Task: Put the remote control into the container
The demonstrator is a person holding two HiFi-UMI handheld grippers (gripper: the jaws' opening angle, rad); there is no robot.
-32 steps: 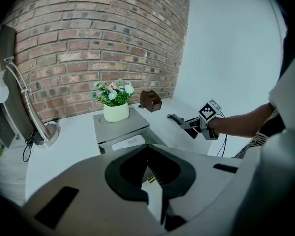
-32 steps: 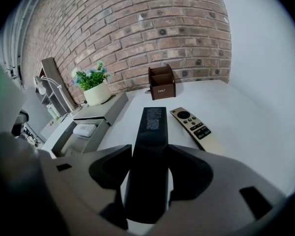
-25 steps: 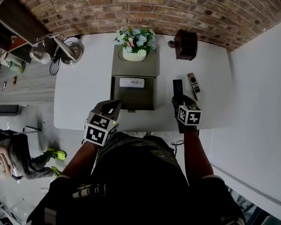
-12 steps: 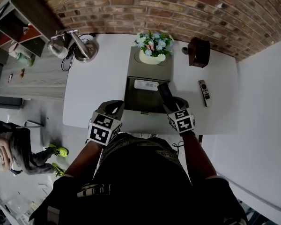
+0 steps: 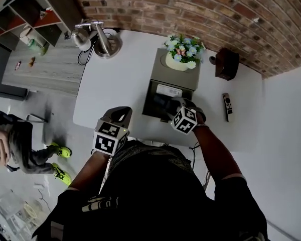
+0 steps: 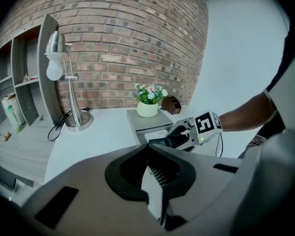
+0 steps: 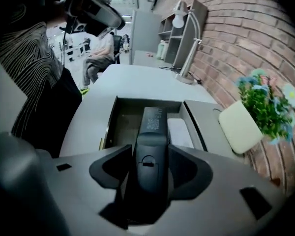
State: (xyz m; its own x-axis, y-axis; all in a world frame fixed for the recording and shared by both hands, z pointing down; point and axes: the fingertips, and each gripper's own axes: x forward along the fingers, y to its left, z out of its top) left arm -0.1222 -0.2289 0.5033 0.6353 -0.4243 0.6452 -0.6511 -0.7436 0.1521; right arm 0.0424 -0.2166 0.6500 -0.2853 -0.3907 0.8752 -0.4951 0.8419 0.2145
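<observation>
My right gripper (image 5: 171,108) is shut on a black remote control (image 7: 151,141), jaws pressed on both its sides. The remote's far end reaches over the open compartment of the grey container (image 7: 110,119), where a white remote (image 7: 179,132) lies at the right side. From above, the black remote (image 5: 162,103) hangs over the container's (image 5: 151,92) open front half. My left gripper (image 5: 121,115) hovers at the table's near edge, left of the container, jaws together with nothing between them. In the left gripper view, the right gripper (image 6: 173,140) shows beyond my left gripper (image 6: 155,181).
A flower pot (image 5: 182,54) stands on the container's closed back half. A small grey remote (image 5: 227,106) lies on the white table (image 5: 115,79) to the right, a brown box (image 5: 227,63) behind it. A desk lamp (image 5: 99,38) stands at the back left. A person (image 5: 12,147) sits far left.
My right gripper has carried the black remote leftward from the table's right side to above the container's open compartment. The left gripper has stayed in place.
</observation>
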